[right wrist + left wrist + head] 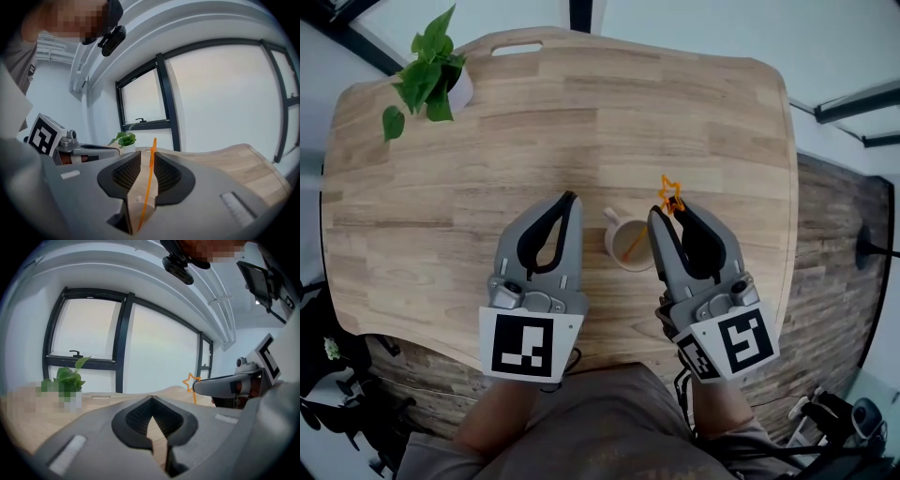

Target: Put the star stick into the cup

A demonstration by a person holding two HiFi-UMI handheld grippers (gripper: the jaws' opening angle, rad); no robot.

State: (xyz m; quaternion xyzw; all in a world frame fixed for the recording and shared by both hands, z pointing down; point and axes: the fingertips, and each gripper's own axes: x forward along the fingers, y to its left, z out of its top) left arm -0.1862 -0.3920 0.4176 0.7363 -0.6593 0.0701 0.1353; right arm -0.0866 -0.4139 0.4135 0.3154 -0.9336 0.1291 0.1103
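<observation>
Right tongs (671, 209) stand narrowly parted round the star stick (670, 193), apparently freeing it into the cup (614, 247). Your left tongs (571, 198) rest aside, closed and empty.

**Around the counter**

A pale wooden counter (581, 122) with rounded corners spreads beneath the left fingers (569, 239) and the right fingers (667, 248). A leafy green plant (427, 75) in a white pot (461, 86) stands at the far-left corner, well apart from the left fingers, ahead and to their left. A slot-shaped cut-out (517, 47) sits at the far edge, beyond those fingers. Past the counter a dark-framed window (122, 343) fills the wall, and wood-pattern floor (834, 244) lies off to the right of the right fingers.
</observation>
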